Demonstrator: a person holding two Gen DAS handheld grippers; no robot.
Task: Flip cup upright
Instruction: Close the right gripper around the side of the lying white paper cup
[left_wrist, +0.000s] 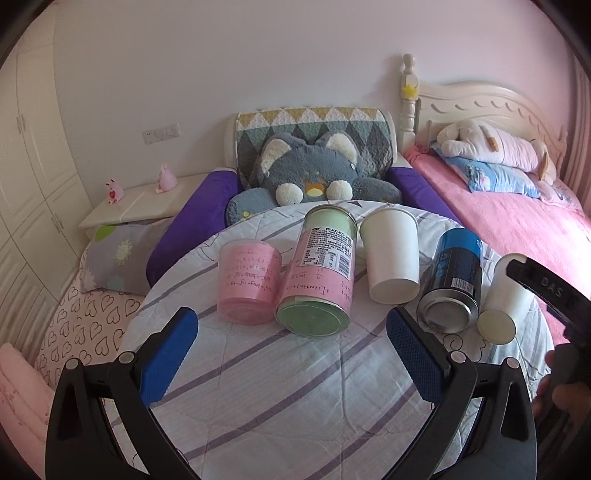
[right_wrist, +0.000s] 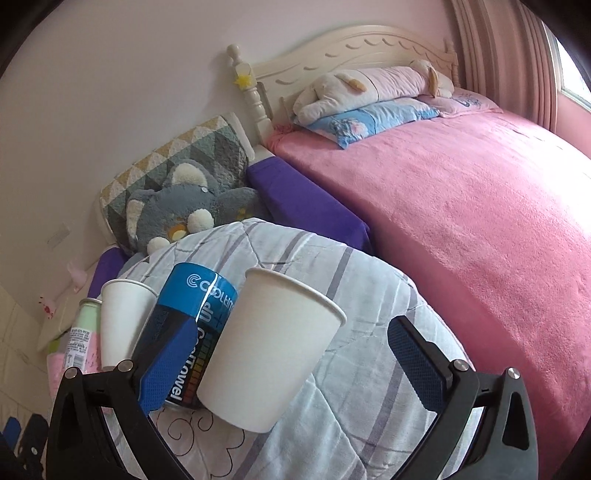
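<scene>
Several containers lie on their sides on a striped quilt. A white paper cup lies mid-row with its base toward me. A second white paper cup lies at the far right; in the right wrist view this cup sits between my right gripper's open fingers, base toward me, touching neither pad clearly. My left gripper is open and empty, in front of the green-and-pink canister.
A pink cup and a blue can also lie in the row. A grey plush cat sits behind the quilt. A pink bed lies to the right, a white nightstand to the left.
</scene>
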